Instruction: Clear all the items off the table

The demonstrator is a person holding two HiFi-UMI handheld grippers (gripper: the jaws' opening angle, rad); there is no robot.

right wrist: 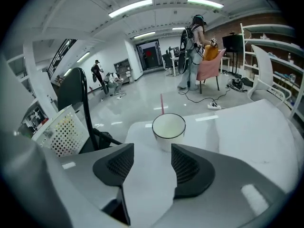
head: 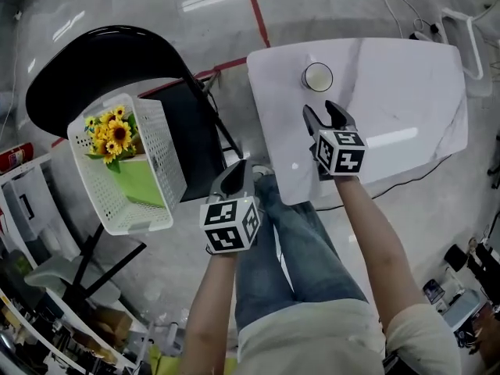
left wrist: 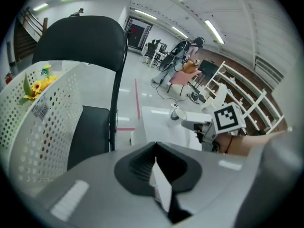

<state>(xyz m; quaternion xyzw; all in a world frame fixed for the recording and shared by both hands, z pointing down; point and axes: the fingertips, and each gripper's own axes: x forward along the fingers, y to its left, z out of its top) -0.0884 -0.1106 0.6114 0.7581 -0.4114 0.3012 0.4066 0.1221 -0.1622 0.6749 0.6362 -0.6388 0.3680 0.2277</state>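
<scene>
Holding your right gripper (right wrist: 152, 163) low over the white table (head: 406, 92), you have its jaws parted and empty. The dark-rimmed white cup (right wrist: 168, 126) stands upright on the table just ahead of the tips, roughly in line with the gap and touched by neither one. Your left gripper (left wrist: 155, 161) hangs off the table's left edge with its jaws pressed together on nothing, near the black chair (head: 86, 65) that carries the white basket (head: 160, 151) with sunflowers (head: 113, 133).
</scene>
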